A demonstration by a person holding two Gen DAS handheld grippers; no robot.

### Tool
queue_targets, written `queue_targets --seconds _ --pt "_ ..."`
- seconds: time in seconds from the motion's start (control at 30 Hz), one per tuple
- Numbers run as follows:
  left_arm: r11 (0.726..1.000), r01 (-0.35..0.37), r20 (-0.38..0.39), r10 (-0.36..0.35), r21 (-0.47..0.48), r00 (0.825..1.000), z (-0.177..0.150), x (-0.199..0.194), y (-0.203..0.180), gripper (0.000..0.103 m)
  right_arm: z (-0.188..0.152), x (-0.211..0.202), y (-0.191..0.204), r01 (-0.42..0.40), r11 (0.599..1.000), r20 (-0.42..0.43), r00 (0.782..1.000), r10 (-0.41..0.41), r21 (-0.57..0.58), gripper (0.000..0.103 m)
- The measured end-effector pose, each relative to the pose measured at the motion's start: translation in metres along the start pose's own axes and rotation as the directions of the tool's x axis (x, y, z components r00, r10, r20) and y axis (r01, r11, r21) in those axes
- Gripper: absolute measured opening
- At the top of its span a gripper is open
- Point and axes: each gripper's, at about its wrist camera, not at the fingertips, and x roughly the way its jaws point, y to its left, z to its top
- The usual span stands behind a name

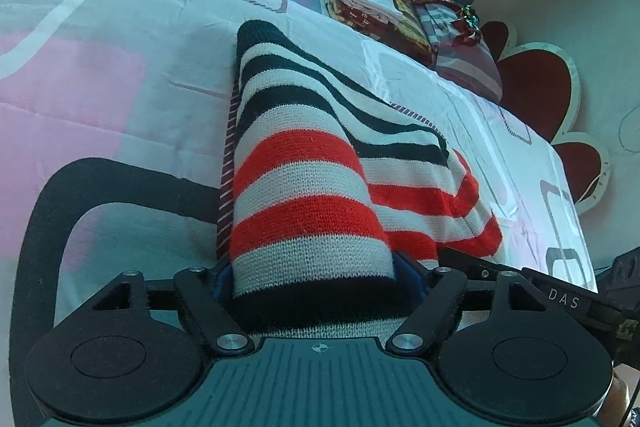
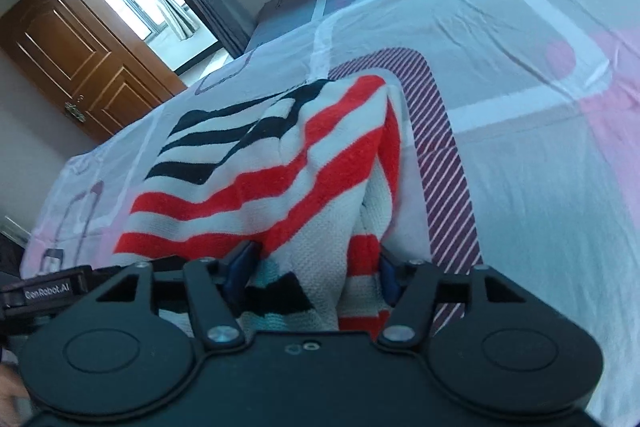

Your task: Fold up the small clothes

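Observation:
A small knitted sweater (image 1: 304,163) with red, white and black stripes lies on the bed. My left gripper (image 1: 320,283) has its blue-padded fingers around a rolled edge of it, and the knit fills the gap. In the right wrist view the same sweater (image 2: 280,163) bunches up from the sheet into my right gripper (image 2: 316,279), whose blue fingers (image 2: 240,263) hold a thick fold of it. Both fingertip pairs are mostly hidden by cloth. The right gripper's body (image 1: 576,303) shows at the lower right of the left wrist view.
The bed sheet (image 1: 120,75) is white with pink, grey and striped patches. A stack of folded clothes (image 1: 376,3) and a checked bundle (image 1: 464,55) sit at the bed's far end. A red petal headboard (image 1: 536,87) is at right. A wooden door (image 2: 76,55) stands beyond the bed.

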Motion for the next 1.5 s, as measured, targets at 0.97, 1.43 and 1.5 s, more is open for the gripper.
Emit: queue_targets --seconds 0.97,1.43,1.5 --pt "0.996 -0.007 0.069 0.001 0.088 0.998 0.002 -0.043 -0.019 0.064 -0.007 -0.031 0.01 -0.113 0.99 0.091 0.99 0.105 0.081 0.032" --pt "0.995 -0.057 0.141 0.045 0.082 0.989 0.011 -0.134 0.054 0.064 -0.019 -0.033 0.098 -0.193 0.981 0.122 0.974 0.189 0.017 0.032" --pt "0.995 -0.062 0.151 0.049 0.08 0.987 0.013 -0.148 0.077 0.064 -0.023 -0.027 0.118 -0.199 0.98 0.124 0.973 0.196 0.009 0.032"
